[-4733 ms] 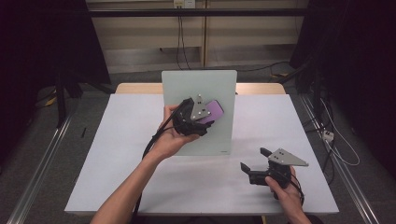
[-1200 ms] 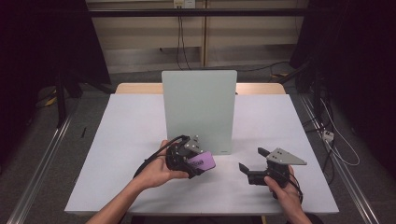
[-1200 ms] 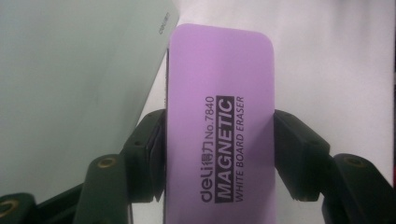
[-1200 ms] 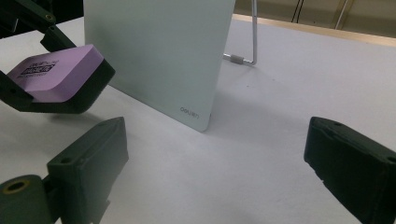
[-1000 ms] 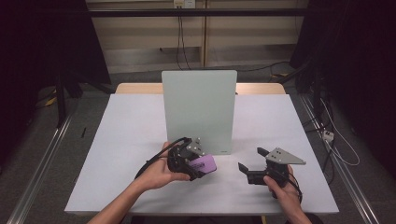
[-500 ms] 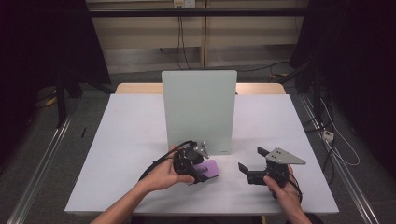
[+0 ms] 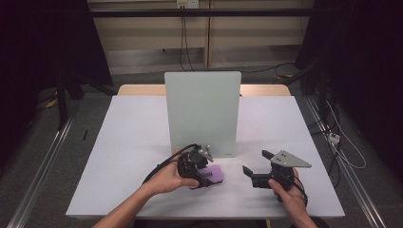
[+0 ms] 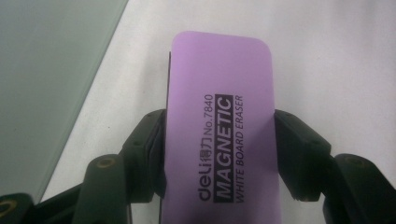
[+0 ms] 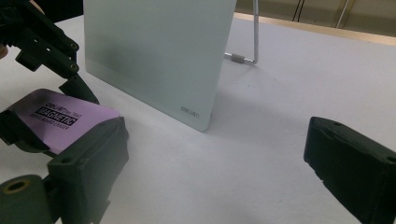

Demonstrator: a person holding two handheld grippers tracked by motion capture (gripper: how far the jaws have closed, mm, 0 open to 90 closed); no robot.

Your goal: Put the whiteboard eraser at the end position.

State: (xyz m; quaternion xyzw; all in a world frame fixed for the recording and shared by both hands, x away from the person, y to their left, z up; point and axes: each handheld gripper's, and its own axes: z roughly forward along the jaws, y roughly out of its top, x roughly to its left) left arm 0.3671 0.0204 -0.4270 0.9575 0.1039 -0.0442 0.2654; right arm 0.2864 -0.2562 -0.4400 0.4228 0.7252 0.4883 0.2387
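Left tool (image 8: 219, 154) clamps purple eraser (image 8: 219, 135), near end cut off

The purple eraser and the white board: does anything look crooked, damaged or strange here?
Nothing stands out. The purple eraser sits straight between the left tongs, which are shut on its long sides, low over the table. The white board stands upright on its wire stand, with no visible marks or cracks. The right tongs are open and hold nothing.
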